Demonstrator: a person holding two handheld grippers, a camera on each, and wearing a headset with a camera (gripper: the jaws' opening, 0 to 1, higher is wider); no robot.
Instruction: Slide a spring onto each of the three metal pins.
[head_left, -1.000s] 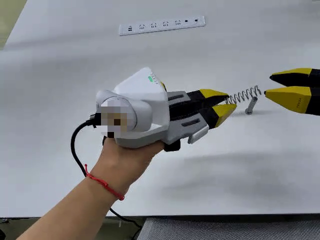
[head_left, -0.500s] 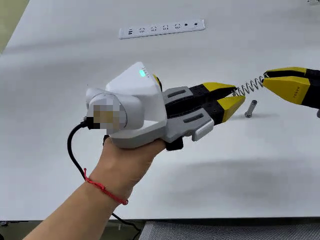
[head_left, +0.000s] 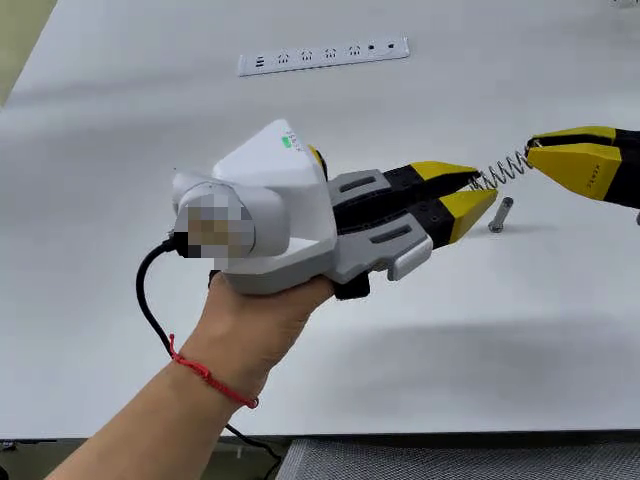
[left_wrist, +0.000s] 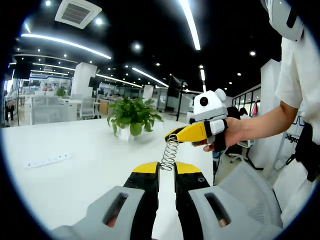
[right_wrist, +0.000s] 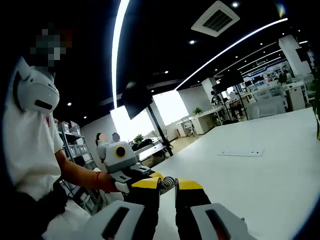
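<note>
A metal spring (head_left: 503, 168) hangs stretched in the air between my two grippers. My left gripper (head_left: 480, 187), held by a hand at the centre of the head view, is shut on the spring's near end (left_wrist: 169, 152). At the right edge my right gripper (head_left: 531, 150) is shut on its far end (right_wrist: 167, 183). One short metal pin (head_left: 500, 214) lies on the white table (head_left: 300, 380) just below the spring, apart from both grippers. In the left gripper view the right gripper (left_wrist: 196, 132) faces me.
A white power strip (head_left: 322, 55) lies at the back of the table. A potted plant (left_wrist: 132, 117) stands further along it. A black cable (head_left: 152, 300) trails from the left gripper over the table's front edge. A person stands close on the right gripper's side.
The right gripper, open and clear of the spring a second ago, has moved in and shut on its free end. The left gripper and spring have risen slightly off the pin.
</note>
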